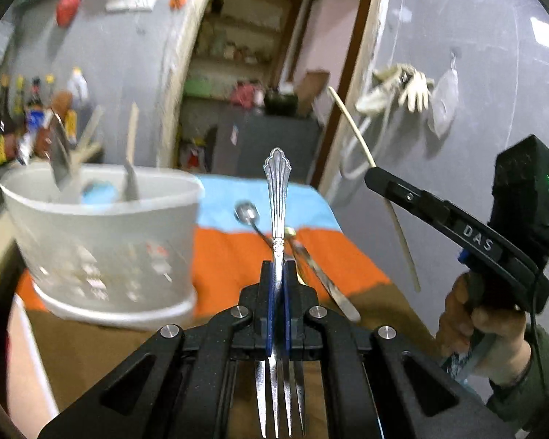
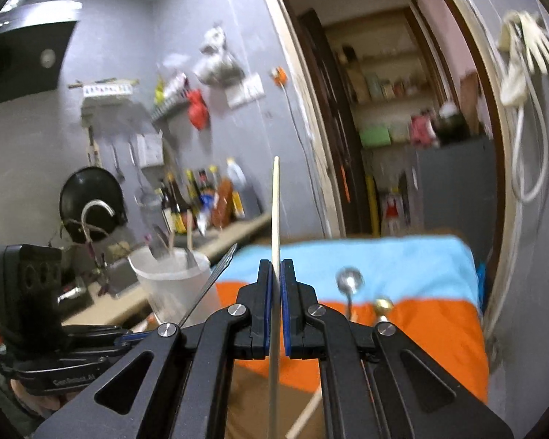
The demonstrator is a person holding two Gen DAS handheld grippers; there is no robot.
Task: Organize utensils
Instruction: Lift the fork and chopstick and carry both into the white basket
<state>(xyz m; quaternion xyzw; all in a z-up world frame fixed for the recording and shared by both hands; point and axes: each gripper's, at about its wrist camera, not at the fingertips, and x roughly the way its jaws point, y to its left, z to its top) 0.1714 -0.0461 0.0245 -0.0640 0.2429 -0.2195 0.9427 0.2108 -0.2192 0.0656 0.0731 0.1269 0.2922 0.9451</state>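
Left wrist view: the fork (image 1: 278,197) is clamped between the pads of the left gripper (image 1: 279,278), ornate handle end pointing up and away, tines hanging back beneath the jaws. It is held in the air just to the right of the white utensil holder (image 1: 102,241), not yet over its rim. That holder already has several utensils standing in it, among them a flat metal blade and a couple of pale wooden handles, so part of the sorting looks done.

Further right of the holder, the right gripper (image 2: 276,274) is closed tight on a thin pale chopstick (image 2: 275,197), which stands nearly upright through its pads and is also clear of the table.

Left to clear, judging by what lies on the striped cloth (image 1: 238,256) to the right of the holder: a spoon (image 1: 247,214) with its bowl toward the blue band, and beside it a second metal piece (image 1: 322,278) with a brass-coloured end. Another pale stick seems to lie near the cloth's front edge in the right wrist view. So two items are in hand awaiting the holder, and at least two or three remain on the cloth.
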